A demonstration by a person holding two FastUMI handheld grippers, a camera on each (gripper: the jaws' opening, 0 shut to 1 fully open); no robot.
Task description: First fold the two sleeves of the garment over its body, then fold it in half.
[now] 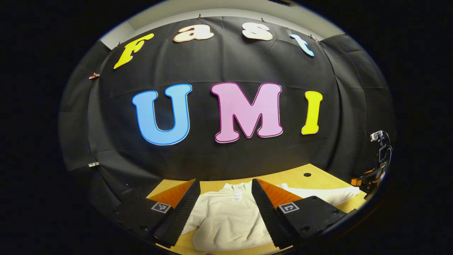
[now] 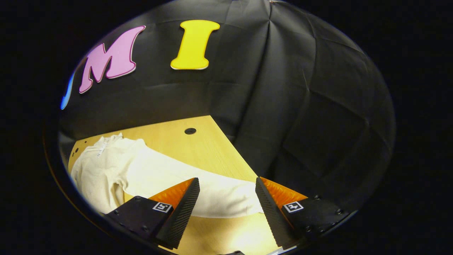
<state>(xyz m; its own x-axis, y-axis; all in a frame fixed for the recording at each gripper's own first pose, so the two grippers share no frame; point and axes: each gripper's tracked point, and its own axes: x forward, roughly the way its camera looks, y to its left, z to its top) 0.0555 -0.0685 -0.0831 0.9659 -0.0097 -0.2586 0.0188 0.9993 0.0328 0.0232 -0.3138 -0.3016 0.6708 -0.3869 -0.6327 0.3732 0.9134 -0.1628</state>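
A cream long-sleeved garment [image 1: 226, 219] lies flat on the wooden table [image 1: 318, 179], collar toward the back wall with a paper tag at the neck. My left gripper [image 1: 225, 187] hovers open above its chest, fingers apart on either side of the collar. One sleeve [image 1: 325, 194] stretches out to the right. In the right gripper view the garment [image 2: 102, 170] lies at the left and that sleeve [image 2: 198, 191] runs toward my right gripper [image 2: 227, 186], which stands open just above the cuff end, touching nothing. The other gripper [image 1: 375, 170] shows at the far right edge of the left gripper view.
The table [image 2: 170, 136] has a small round hole [image 2: 190, 131] near its back edge, also seen as a hole [image 1: 307, 175] in the left gripper view. Black cloth walls close the booth behind and to the right. Bare wood lies beyond the sleeve.
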